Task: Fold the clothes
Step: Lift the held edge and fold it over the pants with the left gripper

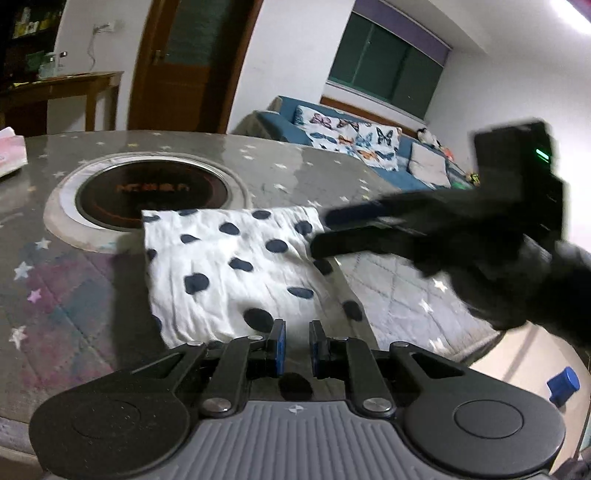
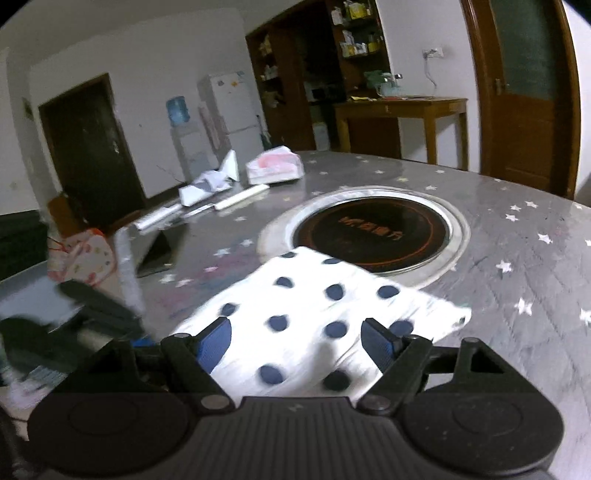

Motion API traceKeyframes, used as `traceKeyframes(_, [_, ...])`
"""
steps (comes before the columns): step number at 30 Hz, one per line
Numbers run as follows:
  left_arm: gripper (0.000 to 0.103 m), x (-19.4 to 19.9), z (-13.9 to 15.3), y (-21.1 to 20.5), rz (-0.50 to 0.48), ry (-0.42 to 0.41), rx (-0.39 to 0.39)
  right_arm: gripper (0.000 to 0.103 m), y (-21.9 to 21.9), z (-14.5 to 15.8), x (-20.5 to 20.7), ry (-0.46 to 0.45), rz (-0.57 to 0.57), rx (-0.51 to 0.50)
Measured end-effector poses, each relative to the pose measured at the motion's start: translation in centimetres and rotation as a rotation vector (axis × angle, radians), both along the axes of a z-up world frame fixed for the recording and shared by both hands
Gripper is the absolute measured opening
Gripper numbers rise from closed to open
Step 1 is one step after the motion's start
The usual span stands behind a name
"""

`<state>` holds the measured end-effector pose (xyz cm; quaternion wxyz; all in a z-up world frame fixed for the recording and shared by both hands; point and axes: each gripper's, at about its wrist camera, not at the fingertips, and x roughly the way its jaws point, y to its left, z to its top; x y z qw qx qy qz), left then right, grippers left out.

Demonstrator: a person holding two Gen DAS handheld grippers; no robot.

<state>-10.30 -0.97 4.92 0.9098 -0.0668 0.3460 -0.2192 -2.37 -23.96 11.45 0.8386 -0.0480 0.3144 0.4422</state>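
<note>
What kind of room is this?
Probably a home's living and dining room: a sofa with butterfly cushions, a fridge beside a water dispenser, and a round table with a built-in cooktop.

Indoor lighting here is pretty dim, coming from a ceiling strip light blown out far above the table. The glossy top throws soft glare around the induction hob. The polka-dot cloth is overexposed and smeared by motion in the right wrist view. The right gripper is badly motion-blurred. Heavy fisheye bending, with dark vignette corners.
</note>
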Motion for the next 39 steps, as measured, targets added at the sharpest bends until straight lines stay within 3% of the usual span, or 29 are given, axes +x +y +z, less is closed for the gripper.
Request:
traceKeyframes(8, [0.015,0.0,-0.9,0.2,-0.017,0.036,-0.021,0.06,1.0,-3.7,5.7,0.027,-0.137,-0.102])
traceKeyframes(13, [0.016,0.2,-1.0,0.6,-0.025,0.048,-0.038,0.054,0.8,-4.4,7.2,0.02,-0.167,-0.114])
traceKeyframes(18, [0.026,0.0,0.4,1.5,-0.005,0.005,-0.059,0.056,2.7,-2.6,5.6,-0.007,-0.064,-0.119])
traceKeyframes(26, [0.026,0.2,-0.2,2.4,0.03,0.021,-0.072,0.055,7.6,-1.4,2.8,-0.028,0.138,-0.152])
traceKeyframes(39, [0.026,-0.1,-1.1,2.9,0.03,0.051,-0.113,0.053,12.8,-4.2,7.7,0.011,0.12,-0.194])
